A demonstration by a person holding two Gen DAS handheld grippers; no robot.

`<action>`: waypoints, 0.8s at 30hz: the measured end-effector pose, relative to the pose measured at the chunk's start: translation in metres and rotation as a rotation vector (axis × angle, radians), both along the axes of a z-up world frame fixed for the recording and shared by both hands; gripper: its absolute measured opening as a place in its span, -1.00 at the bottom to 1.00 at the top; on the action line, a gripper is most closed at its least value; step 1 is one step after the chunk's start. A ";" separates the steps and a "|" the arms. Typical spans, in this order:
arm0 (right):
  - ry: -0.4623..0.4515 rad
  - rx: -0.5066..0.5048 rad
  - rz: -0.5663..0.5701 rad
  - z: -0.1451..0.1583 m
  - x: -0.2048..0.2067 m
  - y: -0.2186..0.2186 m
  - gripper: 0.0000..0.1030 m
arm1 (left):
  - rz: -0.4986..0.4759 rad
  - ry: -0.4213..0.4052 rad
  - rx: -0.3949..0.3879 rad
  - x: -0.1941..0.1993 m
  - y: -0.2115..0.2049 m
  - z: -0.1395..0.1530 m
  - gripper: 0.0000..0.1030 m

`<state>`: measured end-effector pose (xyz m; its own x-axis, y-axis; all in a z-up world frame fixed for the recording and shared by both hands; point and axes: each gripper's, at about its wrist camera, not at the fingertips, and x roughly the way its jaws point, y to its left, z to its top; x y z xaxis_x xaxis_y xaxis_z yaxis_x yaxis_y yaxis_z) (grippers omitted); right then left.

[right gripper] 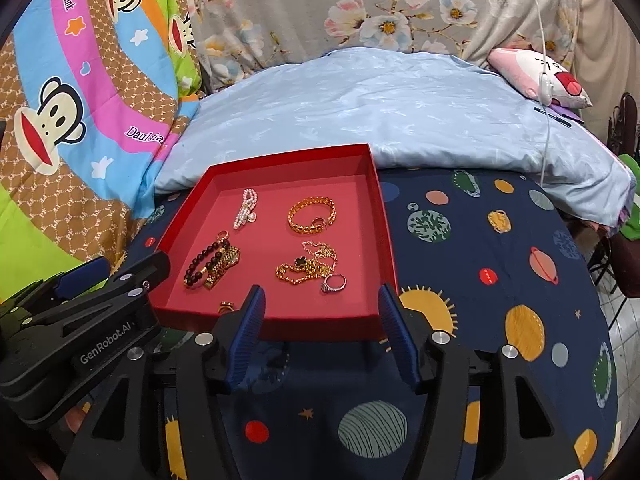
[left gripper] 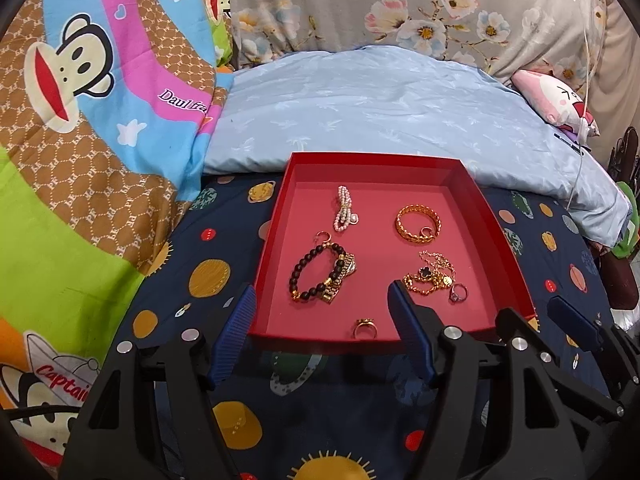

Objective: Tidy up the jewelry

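A red tray [left gripper: 502, 236] [right gripper: 384, 240] lies on the planet-print sheet. In it are a pearl bracelet [left gripper: 344, 208] [right gripper: 245, 208], a gold chain bangle [left gripper: 418, 222] [right gripper: 310, 214], a dark bead bracelet [left gripper: 310, 270] [right gripper: 204, 260] beside a gold watch [left gripper: 340, 280], a tangled gold necklace [left gripper: 430, 276] [right gripper: 306, 266], a silver ring [left gripper: 458, 292] [right gripper: 334, 282] and a gold ring [left gripper: 365, 328] [right gripper: 226, 306]. My left gripper [left gripper: 322, 302] stands open before the tray's near edge, nothing between its fingers. My right gripper [right gripper: 322, 300] is open too and holds nothing, at the tray's near right corner.
A pale blue pillow [left gripper: 380, 108] lies behind the tray. A cartoon monkey quilt [left gripper: 80, 120] is heaped on the left. A pink plush [left gripper: 560, 100] and a white cable [right gripper: 546, 80] sit at the back right. The navy planet sheet [right gripper: 500, 280] spreads to the right.
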<state>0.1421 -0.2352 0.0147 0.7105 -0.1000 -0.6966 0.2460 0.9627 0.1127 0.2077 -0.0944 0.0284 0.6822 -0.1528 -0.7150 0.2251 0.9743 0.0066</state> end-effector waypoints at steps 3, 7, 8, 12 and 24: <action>-0.001 -0.016 -0.008 0.003 -0.007 0.004 0.18 | 0.015 -0.003 0.006 -0.008 0.004 0.002 0.30; -0.003 -0.045 -0.015 0.007 -0.018 0.012 0.20 | 0.033 0.003 0.008 -0.019 0.011 0.003 0.33; -0.003 -0.051 -0.017 0.008 -0.020 0.014 0.22 | 0.037 0.006 0.004 -0.021 0.013 0.003 0.33; -0.001 -0.060 -0.022 0.010 -0.028 0.019 0.24 | 0.053 0.011 -0.005 -0.029 0.021 0.003 0.33; -0.008 -0.062 -0.044 0.019 -0.045 0.027 0.29 | 0.076 -0.006 0.020 -0.050 0.029 0.012 0.35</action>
